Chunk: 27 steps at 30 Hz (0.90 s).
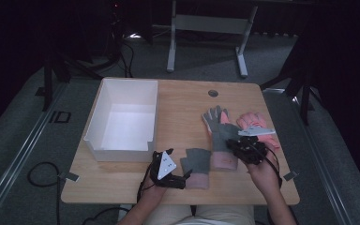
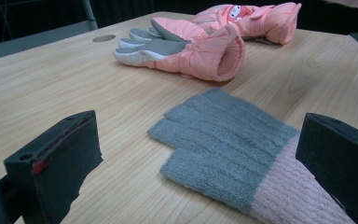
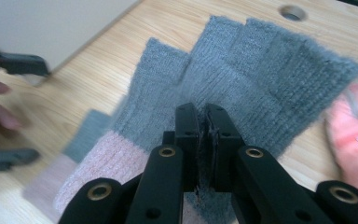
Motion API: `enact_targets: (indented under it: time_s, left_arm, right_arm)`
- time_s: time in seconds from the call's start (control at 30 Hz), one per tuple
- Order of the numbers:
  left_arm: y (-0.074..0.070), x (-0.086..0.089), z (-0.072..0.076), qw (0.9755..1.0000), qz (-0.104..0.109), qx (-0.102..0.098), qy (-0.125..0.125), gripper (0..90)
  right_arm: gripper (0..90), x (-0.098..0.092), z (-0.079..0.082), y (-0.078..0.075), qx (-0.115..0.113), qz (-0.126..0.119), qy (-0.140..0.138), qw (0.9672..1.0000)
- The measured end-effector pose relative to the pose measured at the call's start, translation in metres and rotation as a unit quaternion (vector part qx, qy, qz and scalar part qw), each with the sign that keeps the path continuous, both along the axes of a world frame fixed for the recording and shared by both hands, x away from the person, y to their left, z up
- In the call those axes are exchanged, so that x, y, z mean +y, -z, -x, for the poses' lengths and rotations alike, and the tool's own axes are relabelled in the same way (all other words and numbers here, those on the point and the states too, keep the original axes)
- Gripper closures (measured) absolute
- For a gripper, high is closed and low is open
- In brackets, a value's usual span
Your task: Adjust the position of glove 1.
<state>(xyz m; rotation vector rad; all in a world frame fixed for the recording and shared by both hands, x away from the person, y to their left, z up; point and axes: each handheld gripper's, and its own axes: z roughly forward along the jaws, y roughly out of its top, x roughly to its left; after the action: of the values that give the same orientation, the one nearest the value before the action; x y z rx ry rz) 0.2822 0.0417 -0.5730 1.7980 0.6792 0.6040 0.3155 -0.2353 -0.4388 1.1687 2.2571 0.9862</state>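
A grey knit fingerless glove with a pink cuff (image 1: 198,164) (image 2: 223,144) lies flat near the table's front edge. My left gripper (image 1: 178,165) (image 2: 200,154) rests low around it, jaws open wide on either side and not touching it. The matching knit glove (image 1: 221,133) (image 3: 261,79) is lifted off the table, with my right gripper (image 1: 234,144) (image 3: 204,116) shut on its fabric near the cuff. In the right gripper view the lying glove (image 3: 86,133) shows blurred below it.
Two salmon-pink padded gloves lie to the right: one with a grey palm (image 1: 215,116) (image 2: 186,46) partly under the lifted glove, one farther right (image 1: 255,121) (image 2: 256,16). A white open box (image 1: 122,150) stands at the left. A cable hole (image 1: 213,93) sits at the back.
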Motion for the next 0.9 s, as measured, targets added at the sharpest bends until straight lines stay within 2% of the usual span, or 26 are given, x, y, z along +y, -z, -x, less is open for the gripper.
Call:
enact_targets:
  time_s: [0.1, 0.2, 0.3, 0.37, 0.47, 0.5, 0.63, 0.83, 0.9]
  left_arm:
    - [-0.002, 0.002, 0.003, 0.9996, 0.021, -0.011, 0.013, 0.0]
    - [-0.003, 0.003, 0.004, 0.9992, 0.027, -0.018, 0.022, 0.0]
    - [-0.004, 0.003, 0.008, 0.9984, 0.036, -0.03, 0.032, 0.0]
    - [-0.004, 0.004, 0.008, 0.9979, 0.043, -0.03, 0.037, 0.0]
    - [-0.004, 0.004, 0.008, 0.9982, 0.042, -0.026, 0.035, 0.0]
    - [-0.004, 0.004, 0.007, 0.9981, 0.042, -0.026, 0.035, 0.0]
    - [-0.004, 0.005, 0.007, 0.9981, 0.045, -0.025, 0.033, 0.0]
    - [-0.004, 0.004, 0.006, 0.9985, 0.039, -0.023, 0.03, 0.0]
    - [-0.004, 0.004, 0.006, 0.9985, 0.038, -0.022, 0.031, 0.0]
  right_arm:
    - [84.7, 0.016, -0.002, 0.004, 0.002, 0.003, -0.012, 0.9999]
    - [84.7, 0.027, -0.005, 0.012, 0.009, 0.005, -0.021, 0.9997]
    - [84.7, 0.038, -0.007, 0.026, 0.023, 0.007, -0.023, 0.9994]
    - [84.7, 0.045, -0.007, 0.035, 0.033, 0.009, -0.027, 0.999]
    - [84.7, 0.051, -0.006, 0.043, 0.043, 0.008, -0.036, 0.9984]
    - [84.6, 0.058, -0.005, 0.052, 0.055, 0.009, -0.04, 0.9976]
    - [84.5, 0.066, -0.004, 0.068, 0.073, 0.014, -0.049, 0.996]
    - [84.6, 0.073, -0.001, 0.08, 0.095, 0.004, -0.051, 0.9942]
    - [84.5, 0.075, 0.0, 0.082, 0.097, 0.007, -0.054, 0.9938]
